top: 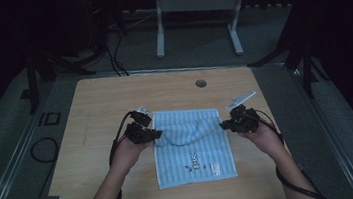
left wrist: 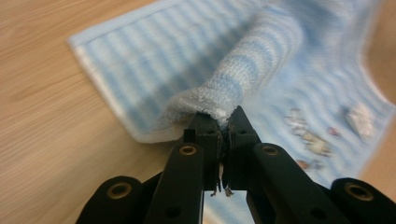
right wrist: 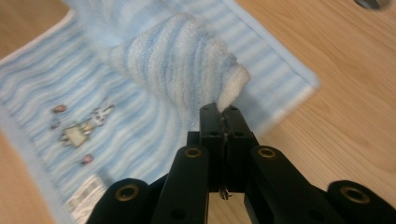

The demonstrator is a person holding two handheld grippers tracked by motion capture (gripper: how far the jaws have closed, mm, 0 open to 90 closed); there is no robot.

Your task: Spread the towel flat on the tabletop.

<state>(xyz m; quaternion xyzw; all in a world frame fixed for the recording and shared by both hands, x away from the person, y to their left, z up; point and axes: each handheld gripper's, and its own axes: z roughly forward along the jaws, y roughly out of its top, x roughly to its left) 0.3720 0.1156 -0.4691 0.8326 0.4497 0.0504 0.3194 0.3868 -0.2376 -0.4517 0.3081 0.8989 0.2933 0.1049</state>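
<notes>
Left gripper (top: 154,133) and right gripper (top: 223,124) each clamped on a far towel (top: 193,153) corner — lifted toward the table's (top: 94,104) near edge, likely to fold.

Just a light wooden table (top: 113,94) with a round grommet hole (top: 201,83), black cables (top: 44,150) on the grey floor, and a white metal desk frame (top: 158,26) behind.

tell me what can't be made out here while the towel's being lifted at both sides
- Small print on the towel: too small in the high view, blurred in both gripper views.
- White label by the towel's near edge: text too small in the high view, cut off in the right gripper view.
- Pinched towel edge: hidden inside the shut jaws of the left hand-held gripper and the right hand-held gripper.
</notes>
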